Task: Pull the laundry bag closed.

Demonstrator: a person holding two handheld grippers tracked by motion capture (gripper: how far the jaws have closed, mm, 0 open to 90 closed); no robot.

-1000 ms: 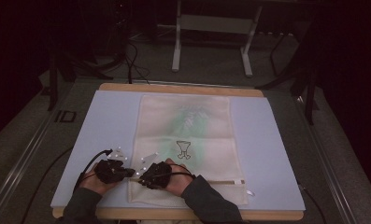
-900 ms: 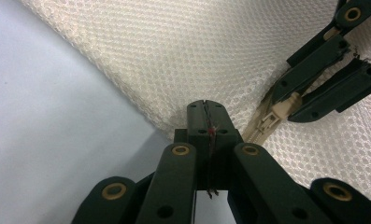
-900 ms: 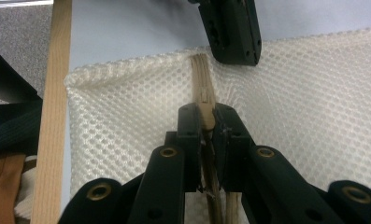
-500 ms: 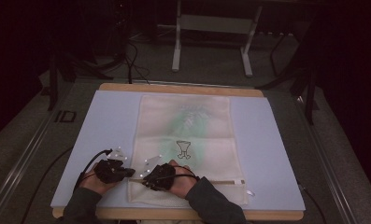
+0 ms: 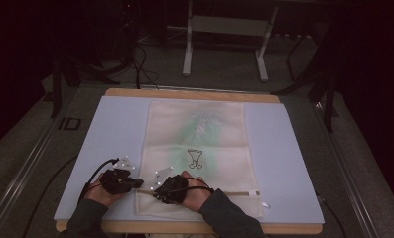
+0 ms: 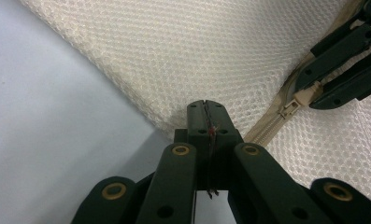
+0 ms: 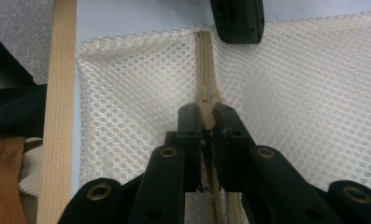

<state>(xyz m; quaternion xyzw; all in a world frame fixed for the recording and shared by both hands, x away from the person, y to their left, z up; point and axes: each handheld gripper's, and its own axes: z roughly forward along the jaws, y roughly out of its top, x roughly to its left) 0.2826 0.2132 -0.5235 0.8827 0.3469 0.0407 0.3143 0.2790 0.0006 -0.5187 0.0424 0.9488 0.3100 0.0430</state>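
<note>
A cream mesh bag (image 5: 199, 144) lies flat on a pale blue mat (image 5: 110, 129), its zipper (image 5: 234, 193) running along the near end. My left gripper (image 5: 138, 183) is shut on the bag's left edge (image 6: 174, 70), just beside the zipper's end. My right gripper (image 5: 156, 190) points left toward it and is shut on the zipper pull (image 7: 206, 109), with the tan zipper tape (image 7: 203, 56) stretching ahead. In the left gripper view the right gripper (image 6: 342, 70) holds the pull (image 6: 296, 103) close by. The left gripper's tip (image 7: 237, 18) shows in the right gripper view.
The mat covers a wooden table (image 5: 184, 93) whose near edge (image 7: 64, 93) lies just beside the bag. A green print and a black cup-shaped drawing (image 5: 195, 157) mark the bag. Metal stand legs (image 5: 224, 44) rise beyond the table.
My right hand has shifted slightly to the right and toward the near edge along the zipper line. The left gripper has stayed on the bag's edge.
</note>
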